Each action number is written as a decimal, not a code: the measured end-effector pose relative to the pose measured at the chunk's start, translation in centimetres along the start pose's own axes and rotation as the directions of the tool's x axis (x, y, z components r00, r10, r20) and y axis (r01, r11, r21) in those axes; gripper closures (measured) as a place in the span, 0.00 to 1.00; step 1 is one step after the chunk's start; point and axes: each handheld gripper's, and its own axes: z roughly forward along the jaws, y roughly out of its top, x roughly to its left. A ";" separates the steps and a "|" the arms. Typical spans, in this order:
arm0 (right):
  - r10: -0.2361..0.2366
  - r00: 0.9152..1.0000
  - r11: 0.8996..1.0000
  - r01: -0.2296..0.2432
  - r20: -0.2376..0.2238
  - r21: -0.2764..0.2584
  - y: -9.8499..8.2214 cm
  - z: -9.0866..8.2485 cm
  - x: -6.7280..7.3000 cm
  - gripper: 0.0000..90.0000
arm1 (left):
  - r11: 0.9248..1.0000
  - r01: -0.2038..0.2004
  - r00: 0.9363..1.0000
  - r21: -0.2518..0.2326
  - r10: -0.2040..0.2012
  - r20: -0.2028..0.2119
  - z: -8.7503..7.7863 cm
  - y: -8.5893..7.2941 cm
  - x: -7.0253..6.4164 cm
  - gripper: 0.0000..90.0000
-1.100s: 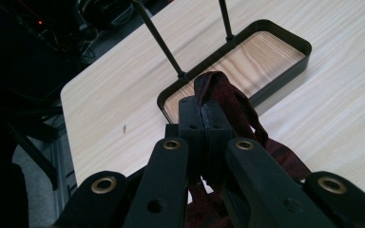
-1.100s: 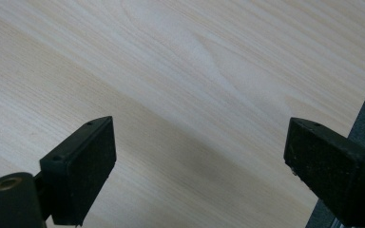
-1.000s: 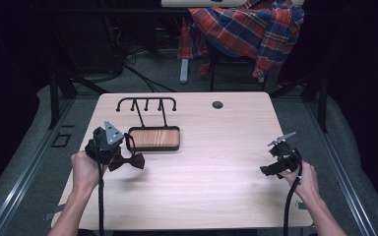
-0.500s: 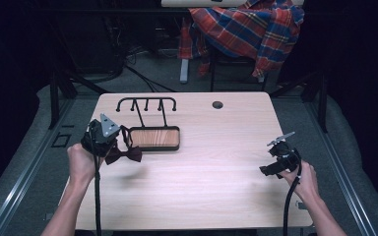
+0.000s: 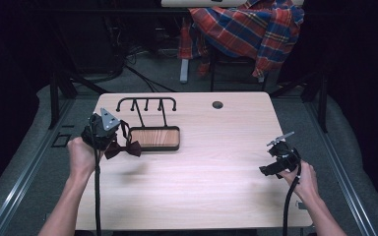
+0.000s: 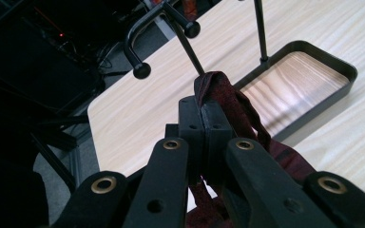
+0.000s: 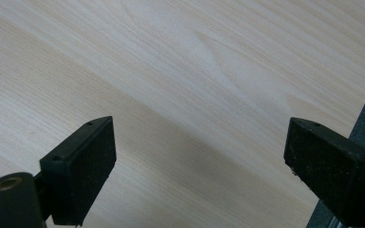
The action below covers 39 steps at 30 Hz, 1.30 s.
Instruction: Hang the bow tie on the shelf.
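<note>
Broadly, the pale wooden table [image 5: 197, 182] takes up the middle and lower part of the high view, with a round hole [image 5: 217, 104] near its top edge. Above it, at the upper right of the frame, a red plaid cloth [image 5: 246, 29] is draped over something behind the table.

On the table's upper left stands a black rack [image 5: 146, 104] with a row of hooked pegs, rising from a dark-rimmed tray with a wood-grain floor [image 5: 155, 138]. In the left gripper view the tray [image 6: 294, 85] sits at the upper right and two knob-ended hooks [image 6: 141, 71] reach toward the upper left.

The left gripper [image 5: 109, 133] is held just left of the tray, above the table's left edge, in the person's left hand [image 5: 81, 157]. Its jaws are pressed together on the strap of a dark red bow tie [image 5: 123, 148], whose bow hangs below the gripper, beside the tray's left end. In the left gripper view the strap [image 6: 228, 102] loops up out of the closed pads at the centre of the frame.

The right gripper [image 5: 270, 164] is at the lower right of the table, held by the right hand [image 5: 302, 179], well apart from the rack. In the right gripper view its jaws stand wide apart over bare wood [image 7: 195, 95], with nothing between them.
</note>
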 end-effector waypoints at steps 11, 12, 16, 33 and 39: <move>-0.004 1.000 1.000 0.004 -0.002 0.010 0.1 0.0 0.0 0.11 | 1.000 -0.008 1.000 -0.001 0.008 -0.010 0.4 0.8 0.7 0.99; -0.005 1.000 1.000 0.005 -0.004 0.009 0.1 0.0 0.0 0.11 | 1.000 -0.010 1.000 -0.002 0.010 -0.012 0.4 0.9 0.8 0.99; -0.005 1.000 1.000 0.005 -0.003 0.000 0.0 0.0 0.1 0.11 | 1.000 -0.009 1.000 -0.006 0.009 -0.011 0.3 1.2 1.1 0.99; -0.008 1.000 1.000 0.008 0.001 0.007 0.1 0.0 0.1 0.11 | 1.000 -0.026 0.999 -0.014 0.026 -0.032 0.3 2.7 1.9 0.99; -0.009 1.000 1.000 0.009 -0.005 0.010 0.1 0.0 0.0 0.11 | 1.000 -0.031 0.999 -0.002 0.031 -0.034 0.7 3.0 2.3 0.99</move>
